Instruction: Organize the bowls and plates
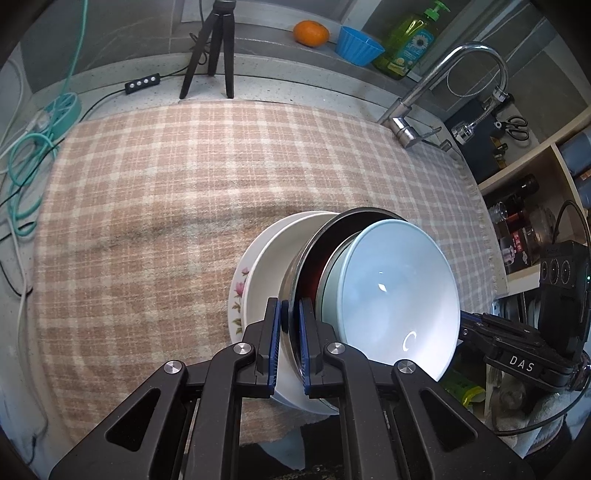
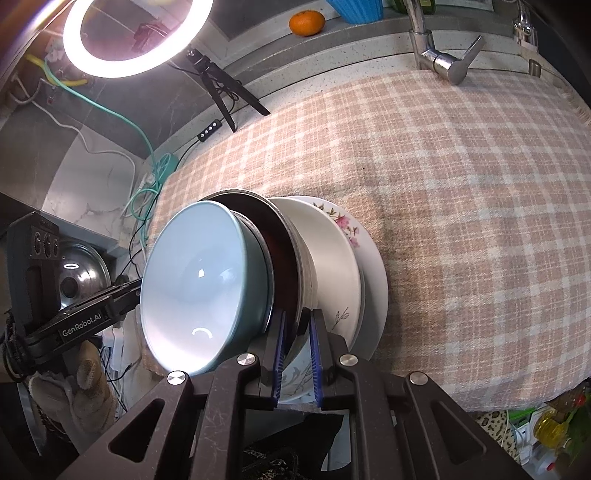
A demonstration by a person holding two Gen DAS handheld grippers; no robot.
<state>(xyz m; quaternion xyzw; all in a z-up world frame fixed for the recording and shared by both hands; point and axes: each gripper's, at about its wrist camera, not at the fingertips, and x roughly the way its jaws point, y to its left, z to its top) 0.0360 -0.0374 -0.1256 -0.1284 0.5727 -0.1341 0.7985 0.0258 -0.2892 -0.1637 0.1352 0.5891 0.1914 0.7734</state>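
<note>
bright ring light | bowl glare | fisheye-warped edges

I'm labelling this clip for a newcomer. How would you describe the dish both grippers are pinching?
On the checked cloth stands a nested stack of dishes. Between the pale blue bowl and the white dish sits the steel-rimmed bowl, the only metal one, dark red inside.

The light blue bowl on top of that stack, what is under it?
The light blue bowl sits in a dark metal-rimmed dish, then a white bowl, a flowered plate and a plain plate. Anything between them is hidden.
</note>
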